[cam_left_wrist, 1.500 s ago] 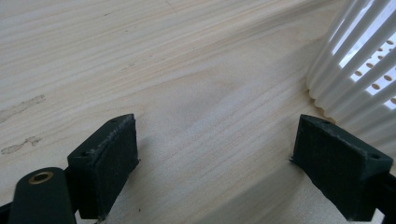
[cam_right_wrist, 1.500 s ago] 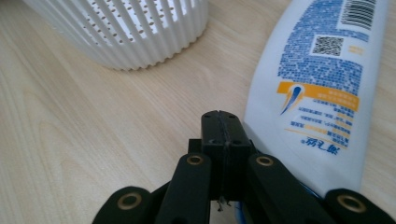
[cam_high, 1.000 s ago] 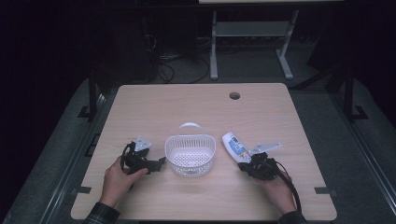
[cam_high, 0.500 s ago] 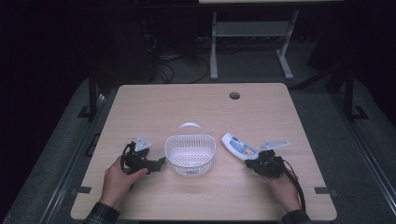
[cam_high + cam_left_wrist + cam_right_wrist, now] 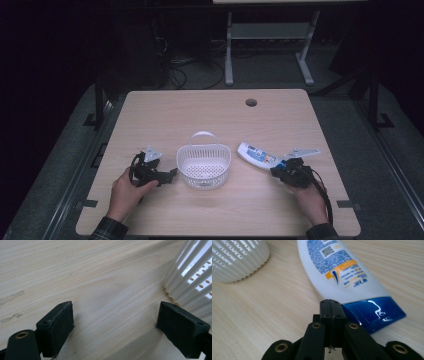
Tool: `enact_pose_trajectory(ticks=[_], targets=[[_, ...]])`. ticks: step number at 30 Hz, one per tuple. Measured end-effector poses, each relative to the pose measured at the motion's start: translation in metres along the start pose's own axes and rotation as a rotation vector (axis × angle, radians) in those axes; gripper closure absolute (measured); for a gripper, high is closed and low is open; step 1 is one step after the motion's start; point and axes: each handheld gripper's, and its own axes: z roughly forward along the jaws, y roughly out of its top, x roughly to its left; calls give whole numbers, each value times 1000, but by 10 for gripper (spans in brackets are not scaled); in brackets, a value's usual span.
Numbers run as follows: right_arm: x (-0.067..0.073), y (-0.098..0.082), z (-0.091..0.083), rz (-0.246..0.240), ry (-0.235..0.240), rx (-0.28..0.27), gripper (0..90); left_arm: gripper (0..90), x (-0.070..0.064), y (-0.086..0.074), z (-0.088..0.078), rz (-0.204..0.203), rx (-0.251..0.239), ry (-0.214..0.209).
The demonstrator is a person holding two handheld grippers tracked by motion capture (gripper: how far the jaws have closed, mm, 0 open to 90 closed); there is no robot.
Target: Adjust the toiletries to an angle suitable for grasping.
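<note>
L gripper (image 5: pixel 115 322) jaws spread wide on bare table (image 5: pixel 200 110), basket (image 5: pixel 192 277) just past its right-hand jaw, R gripper (image 5: pixel 331 307) jaws clenched on nothing, bottle (image 5: pixel 342 272) lying ahead, blue cap prob. touching jaw tips.

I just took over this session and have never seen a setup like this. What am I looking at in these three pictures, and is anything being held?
No robot arm here: a person at a table holds hand-operated tongs in each hand. The high view looks down from above; the other two come from cameras riding on each pair of tongs.

A white slotted basket stands mid-table. A white bottle with a blue cap lies on its side to its right.

The left tongs sit beside the basket, jaws wide apart over bare wood, holding nothing. The right tongs are shut, jaws pressed together, tips right by the bottle's blue cap. Nothing is gripped yet.
</note>
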Motion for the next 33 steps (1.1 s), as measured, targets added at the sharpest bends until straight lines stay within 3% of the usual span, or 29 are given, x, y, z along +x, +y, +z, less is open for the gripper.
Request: enact_pose_trajectory(ticks=[15,23,33], targets=[[-21,-1,-3,34,-44,-11,896,130,0,0,0,0,0,0],[-17,4,-10,65,-20,-50,894,130,0,0,0,-1,0,0],[-10,25,-18,85,5,-105,894,130,0,0,0,-1,2,0]])
